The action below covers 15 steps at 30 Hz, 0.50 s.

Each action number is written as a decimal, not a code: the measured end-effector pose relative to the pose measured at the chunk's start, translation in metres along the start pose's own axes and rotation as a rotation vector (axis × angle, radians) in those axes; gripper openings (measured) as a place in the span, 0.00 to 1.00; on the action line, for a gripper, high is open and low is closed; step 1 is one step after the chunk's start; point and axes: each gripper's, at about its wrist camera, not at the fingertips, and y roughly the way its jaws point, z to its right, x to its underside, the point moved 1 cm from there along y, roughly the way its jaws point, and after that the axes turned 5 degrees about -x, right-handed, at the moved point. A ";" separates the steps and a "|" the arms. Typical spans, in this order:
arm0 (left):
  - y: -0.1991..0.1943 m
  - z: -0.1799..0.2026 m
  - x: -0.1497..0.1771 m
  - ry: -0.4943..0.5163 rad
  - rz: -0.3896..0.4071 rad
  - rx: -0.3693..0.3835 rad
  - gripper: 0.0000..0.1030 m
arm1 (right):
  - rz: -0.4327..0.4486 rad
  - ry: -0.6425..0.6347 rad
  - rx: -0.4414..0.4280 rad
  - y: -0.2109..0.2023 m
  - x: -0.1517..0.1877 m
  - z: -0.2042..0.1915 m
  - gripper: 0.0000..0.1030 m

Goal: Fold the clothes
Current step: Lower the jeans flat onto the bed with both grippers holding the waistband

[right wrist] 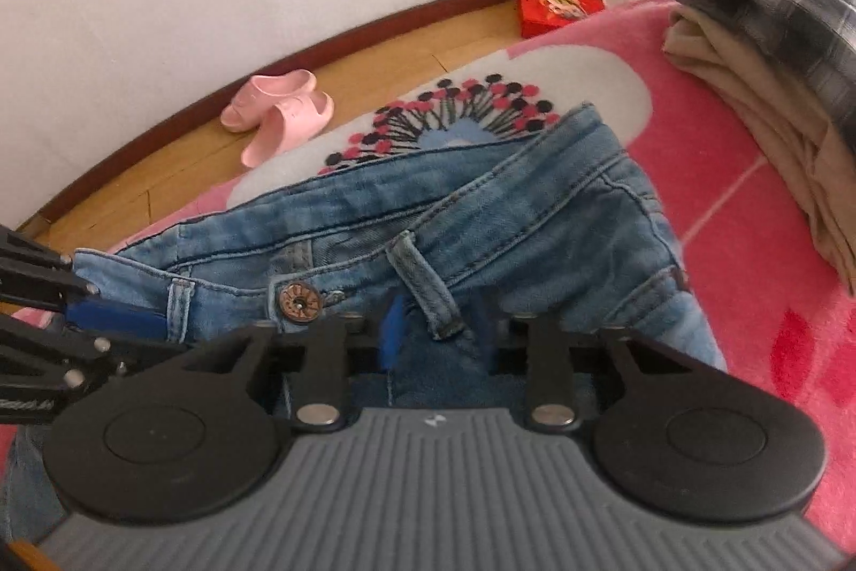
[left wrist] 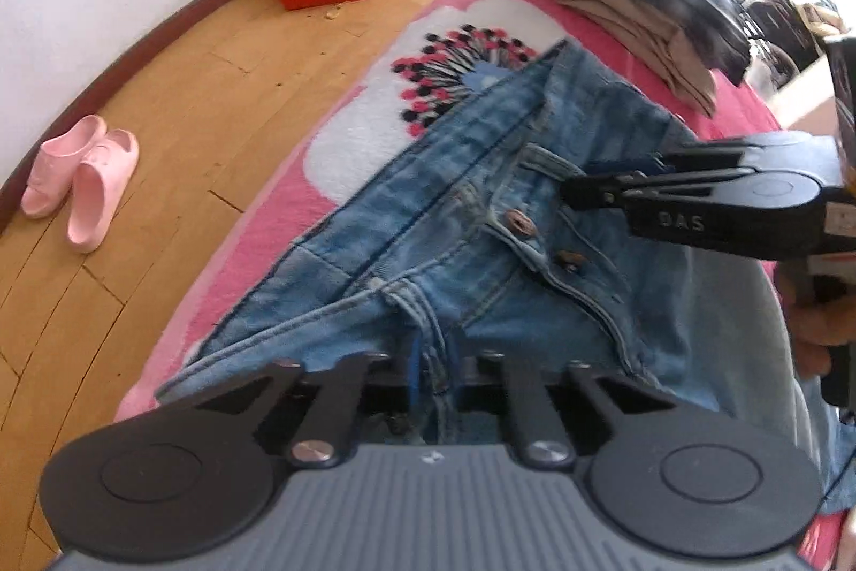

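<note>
faded blue jeans (left wrist: 481,218), crumpled, waistband button undone

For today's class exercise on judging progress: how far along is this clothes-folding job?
Done: a folded stack sits on the pink blanket, a checked garment on top of beige ones. In hand: the jeans, with the left gripper and right gripper both closed on the waistband. Left: the jeans are not yet folded or put on the stack. Further unfolded clothes cannot be made out.
</note>
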 end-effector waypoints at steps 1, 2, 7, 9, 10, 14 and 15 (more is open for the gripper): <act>-0.001 -0.003 0.001 -0.019 0.011 0.001 0.03 | 0.009 -0.009 0.007 -0.002 -0.001 -0.002 0.14; -0.004 -0.005 0.002 -0.033 0.027 0.001 0.02 | 0.017 -0.019 0.013 -0.004 -0.002 -0.004 0.13; -0.028 -0.014 0.007 -0.102 0.120 -0.008 0.02 | 0.065 -0.068 0.047 -0.016 -0.009 -0.016 0.12; -0.036 -0.017 0.008 -0.122 0.142 -0.010 0.02 | 0.096 -0.087 0.054 -0.025 -0.014 -0.022 0.07; -0.040 -0.018 0.008 -0.126 0.152 -0.011 0.02 | 0.109 -0.087 0.053 -0.028 -0.017 -0.023 0.07; -0.044 -0.019 0.007 -0.106 0.176 -0.022 0.02 | 0.116 -0.079 0.040 -0.025 -0.027 -0.022 0.06; -0.040 -0.019 0.007 -0.097 0.168 -0.028 0.02 | 0.108 -0.077 0.039 -0.021 -0.027 -0.021 0.06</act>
